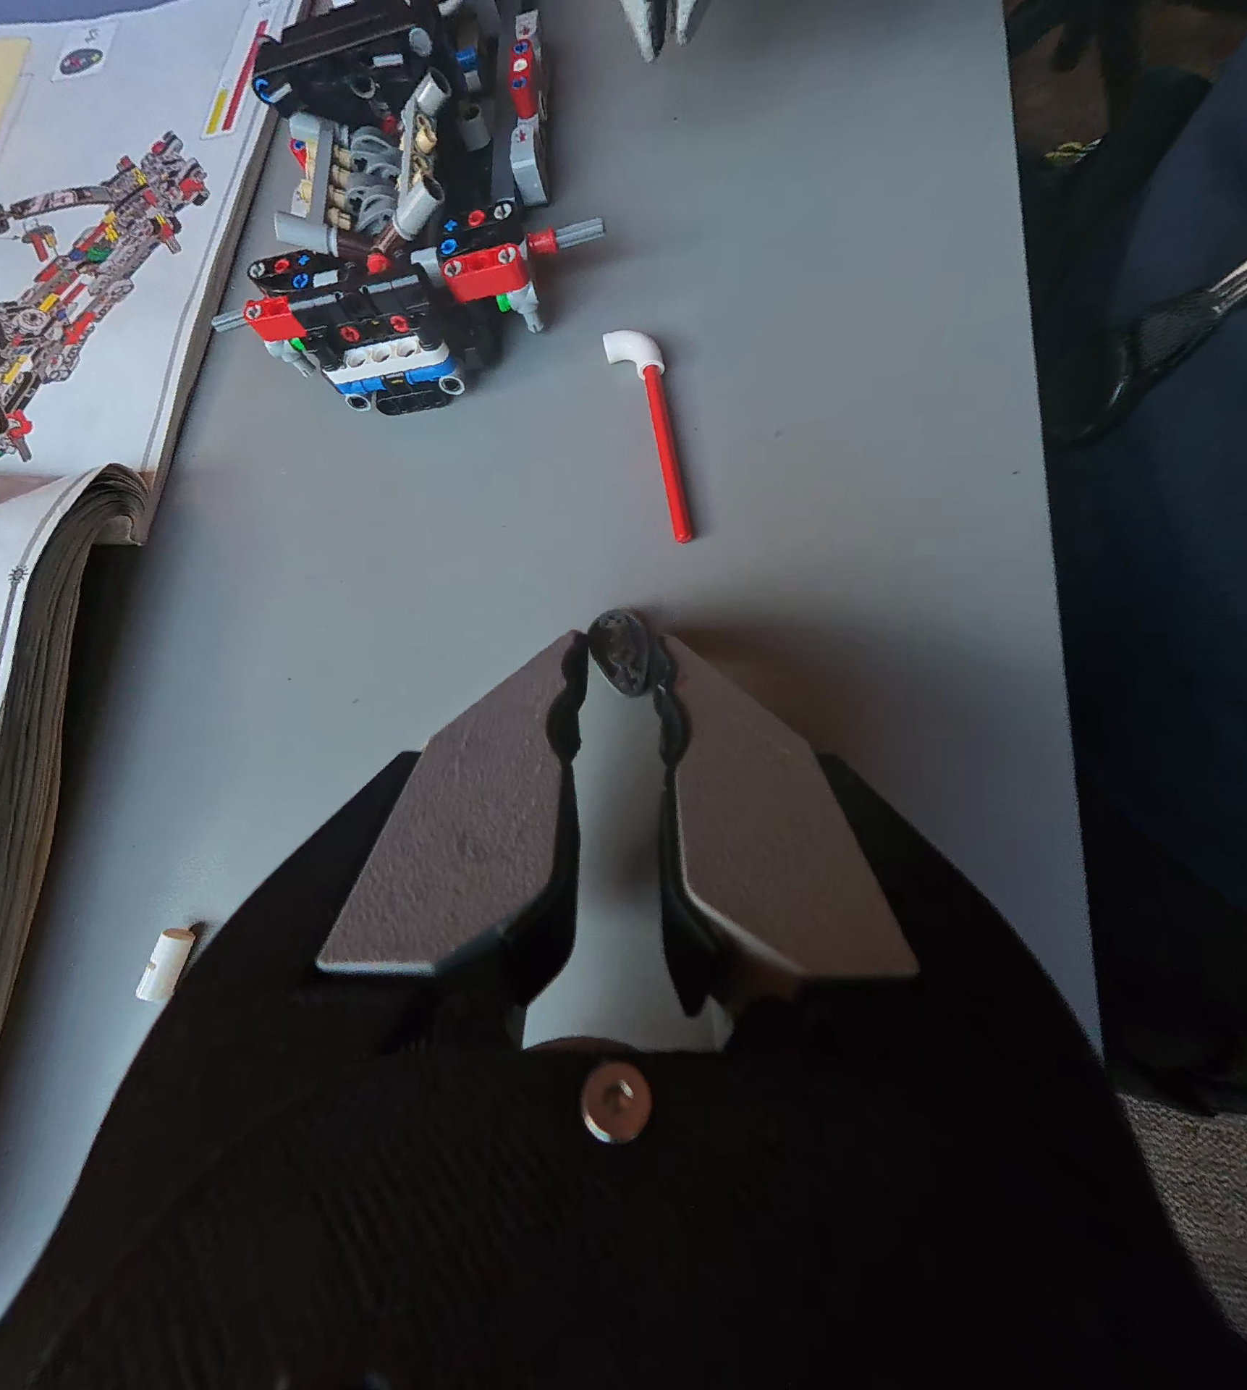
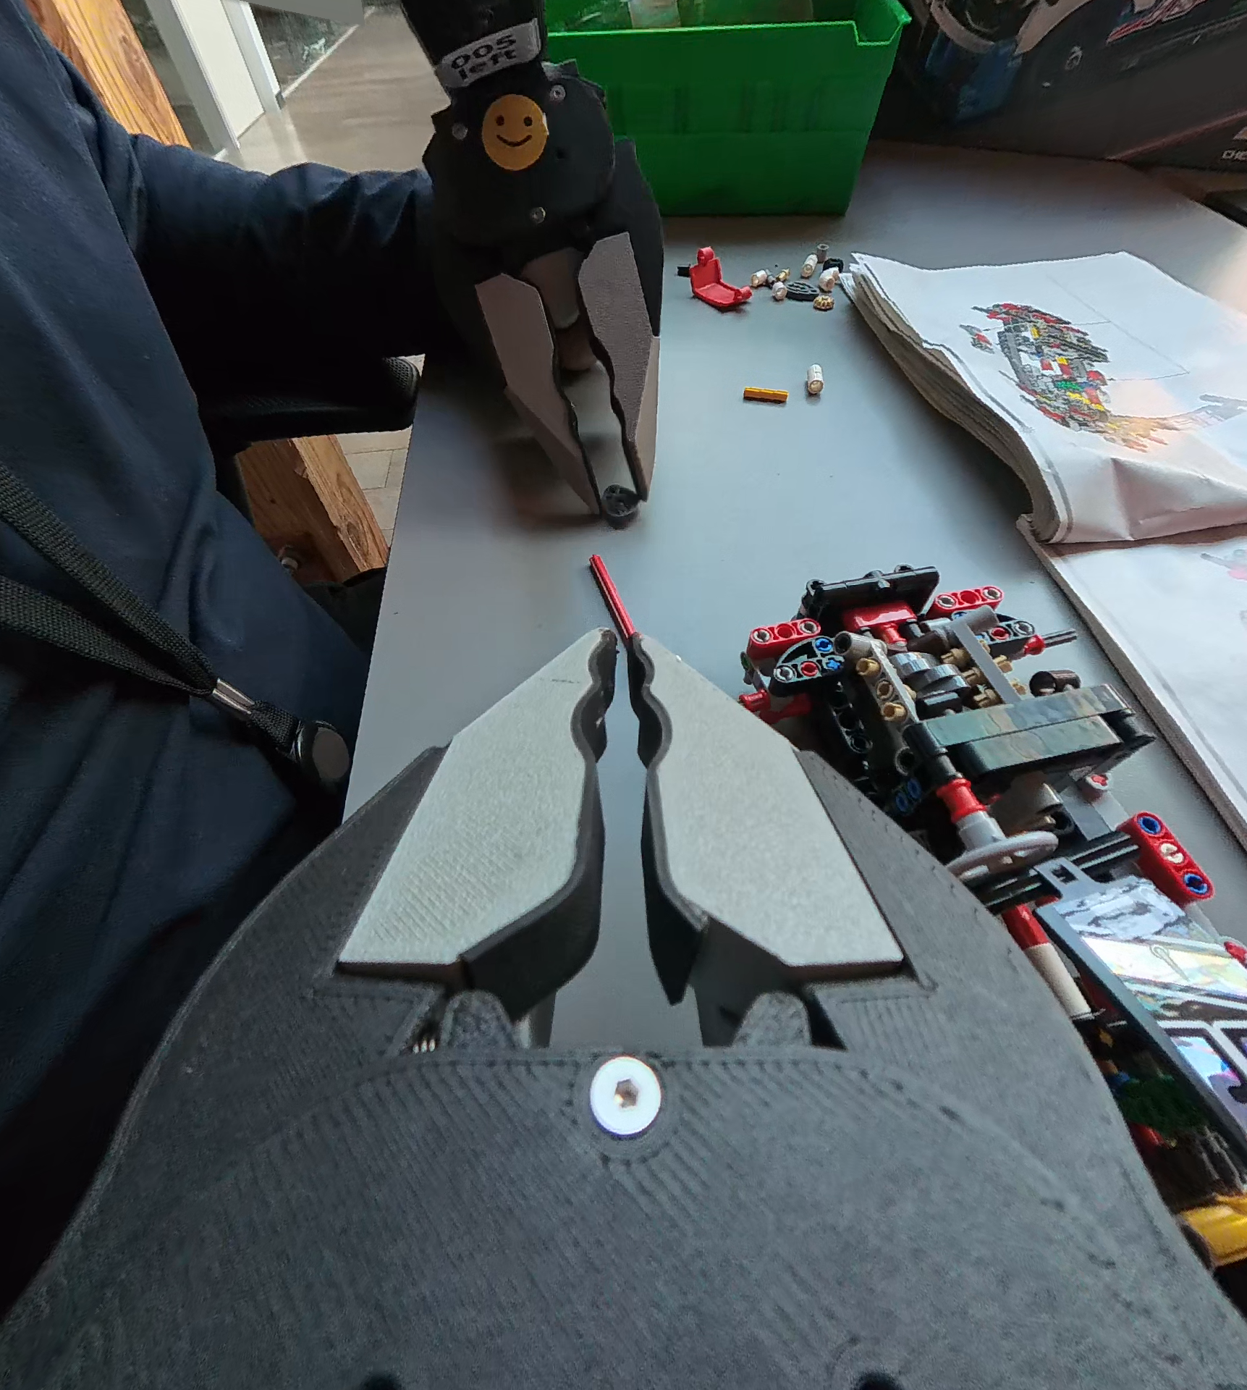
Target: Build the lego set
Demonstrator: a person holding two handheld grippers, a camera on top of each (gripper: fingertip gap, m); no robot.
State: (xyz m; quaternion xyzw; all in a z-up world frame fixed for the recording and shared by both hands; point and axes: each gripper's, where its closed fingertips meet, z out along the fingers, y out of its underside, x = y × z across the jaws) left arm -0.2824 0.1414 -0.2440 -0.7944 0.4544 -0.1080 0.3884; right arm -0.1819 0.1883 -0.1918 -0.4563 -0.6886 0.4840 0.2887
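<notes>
My left gripper (image 1: 624,662) is shut on a small black round wheel-like piece (image 1: 622,658), pinched at the very fingertips. The right wrist view shows it (image 2: 619,502) held low, at the grey table top (image 2: 718,489). My right gripper (image 2: 622,647) is shut and hovers above the table. A red axle (image 2: 611,594) lies on the table just beyond its tips. The left wrist view shows the same axle (image 1: 667,451) lying free, with a white elbow piece (image 1: 629,347) on its far end.
A partly built brick car model (image 2: 966,714) stands right of my right gripper, also seen in the left wrist view (image 1: 394,248). An open instruction book (image 2: 1131,391), loose small parts (image 2: 793,282), a green bin (image 2: 740,120) and a person's dark sleeve (image 2: 79,526) surround the work area. Some 12 cm of space lies between my two pairs of fingers.
</notes>
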